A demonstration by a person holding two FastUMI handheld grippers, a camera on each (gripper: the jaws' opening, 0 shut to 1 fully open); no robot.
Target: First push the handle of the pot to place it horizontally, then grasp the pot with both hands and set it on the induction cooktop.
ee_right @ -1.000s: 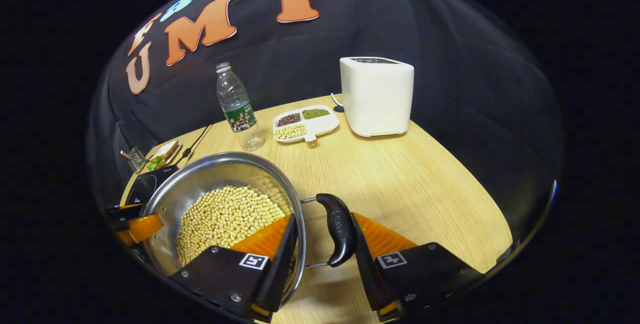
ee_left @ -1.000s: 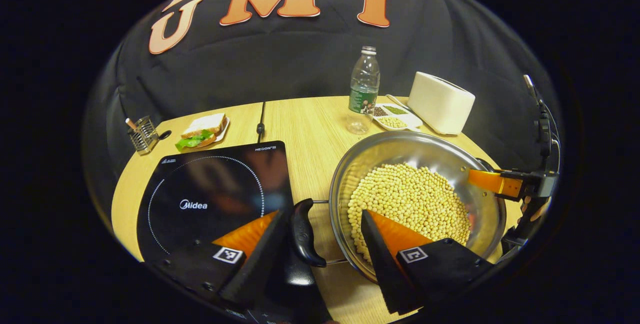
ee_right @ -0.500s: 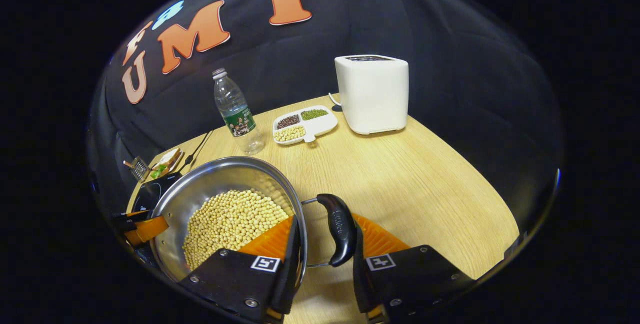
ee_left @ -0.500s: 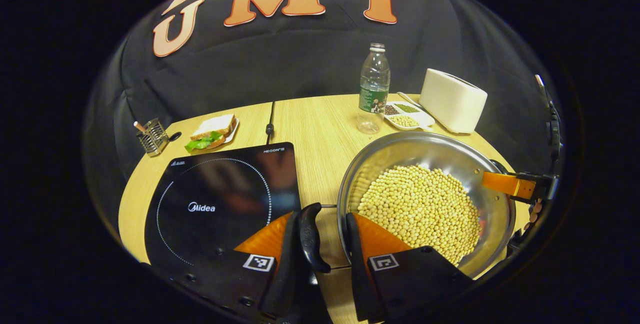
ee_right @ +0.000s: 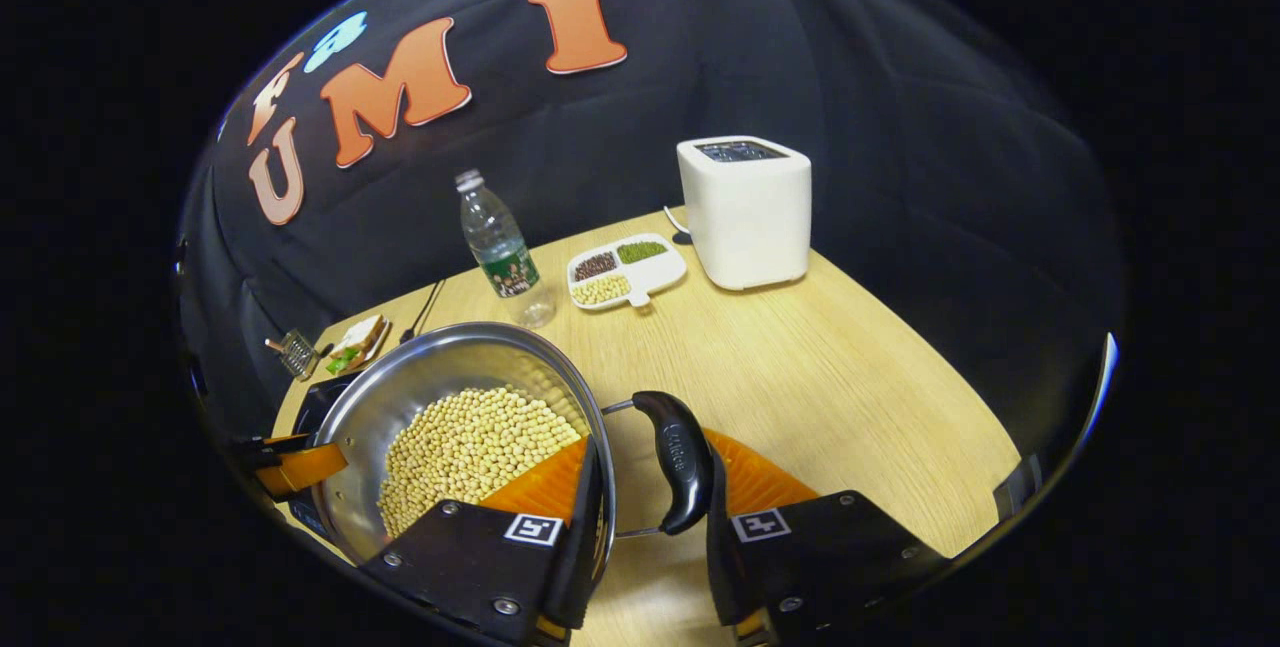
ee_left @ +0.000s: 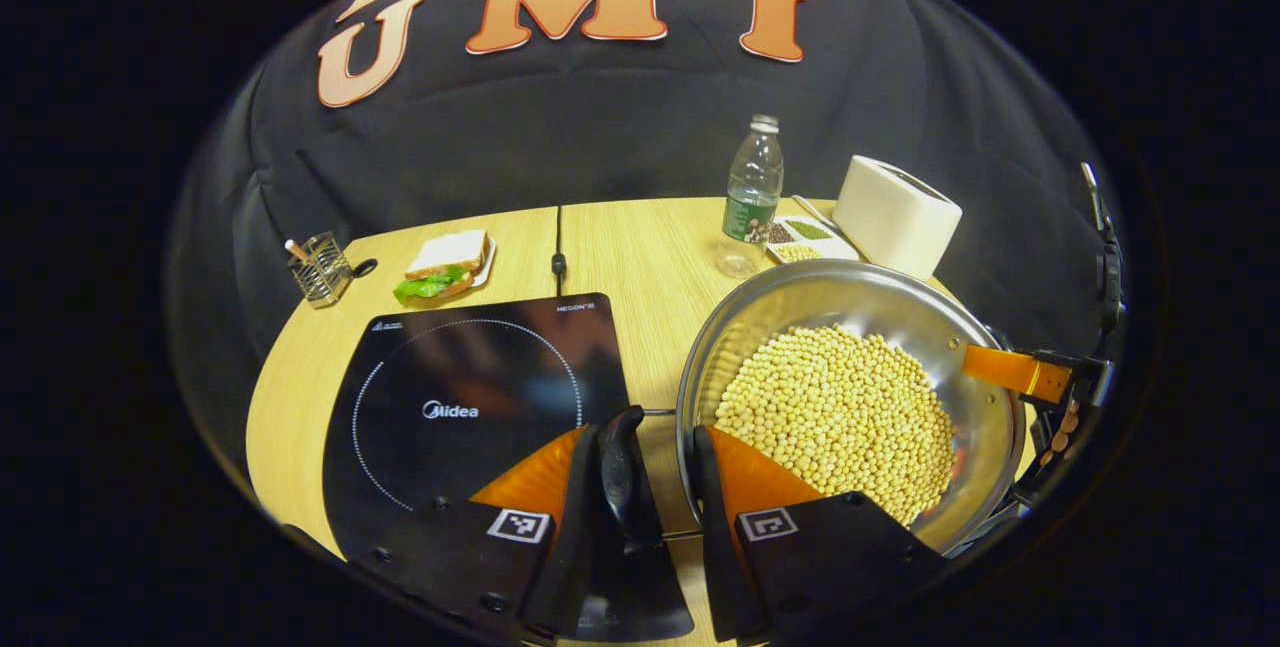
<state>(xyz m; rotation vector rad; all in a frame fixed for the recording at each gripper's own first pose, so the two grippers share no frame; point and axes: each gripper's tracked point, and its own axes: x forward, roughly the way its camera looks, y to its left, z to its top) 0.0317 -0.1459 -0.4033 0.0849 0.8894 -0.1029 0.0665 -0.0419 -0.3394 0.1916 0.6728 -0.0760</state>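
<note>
Pot (ee_left: pixel 850 397), both grippers' jaws closed round its side handles

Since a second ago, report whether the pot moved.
Yes: the pot sits slightly closer to the induction cooktop in the left gripper view.

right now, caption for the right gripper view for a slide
Right tool closed around the black side handle of a steel pot of soybeans, on a wooden table.

Pot (ee_left: pixel 850 327) near rim hidden behind left gripper (ee_left: pixel 645 527).
</note>
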